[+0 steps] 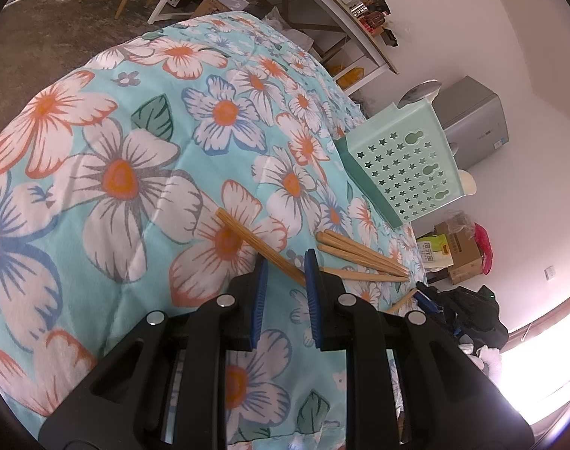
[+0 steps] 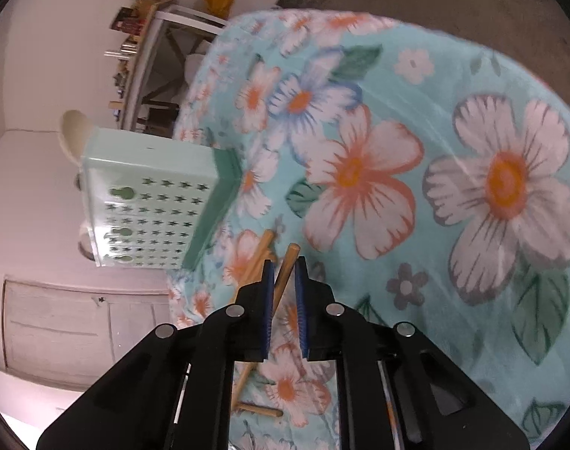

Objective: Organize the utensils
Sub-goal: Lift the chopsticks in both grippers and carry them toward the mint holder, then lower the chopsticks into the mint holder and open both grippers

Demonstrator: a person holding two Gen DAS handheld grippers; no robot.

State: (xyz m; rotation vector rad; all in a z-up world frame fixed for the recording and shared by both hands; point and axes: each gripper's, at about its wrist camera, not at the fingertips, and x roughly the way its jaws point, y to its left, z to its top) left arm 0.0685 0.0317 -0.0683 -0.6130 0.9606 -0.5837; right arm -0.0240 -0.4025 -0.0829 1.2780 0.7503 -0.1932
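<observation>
Floral cloth (image 1: 108, 120) still carries loose chopsticks (image 1: 363, 253) outside the holder (image 1: 408, 157), though each gripper, left (image 1: 285, 266) and right (image 2: 284, 267), has one clamped.

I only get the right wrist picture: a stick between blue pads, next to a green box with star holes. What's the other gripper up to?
Observer: The left gripper hangs over the flowered cloth, and a chopstick runs slantwise across its tips.
Operator: Are there more sticks to tidy?
Observer: Yes. Several loose chopsticks lie bunched together on the cloth, just short of the green holder.
</observation>
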